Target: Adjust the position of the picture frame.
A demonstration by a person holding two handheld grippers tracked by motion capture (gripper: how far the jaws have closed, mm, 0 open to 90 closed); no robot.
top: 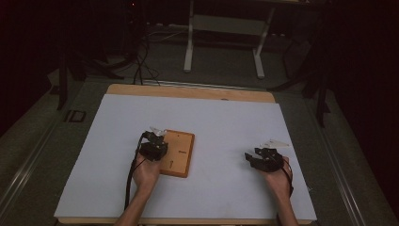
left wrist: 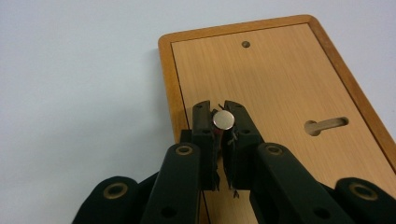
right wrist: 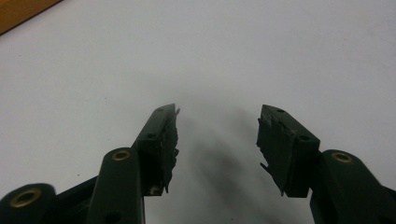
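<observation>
One small metal disc (left wrist: 223,119) pinched between left gripper (left wrist: 218,122) fingers (left wrist: 201,122)

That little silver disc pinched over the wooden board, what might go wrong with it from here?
The metal disc is held only at the very tips of the left gripper, so it may slip out and roll across the wooden board. The round hole looks small, so a slight misaim could miss it.

The left gripper (left wrist: 220,122) is covering the wooden board's (left wrist: 280,84) near end, and the frame edge is cutting its right corner. The small metal disc (left wrist: 223,120) is hiding its lower part between the jaws, and the board's keyhole slot (left wrist: 327,125) is looking too dark to read inside.
</observation>
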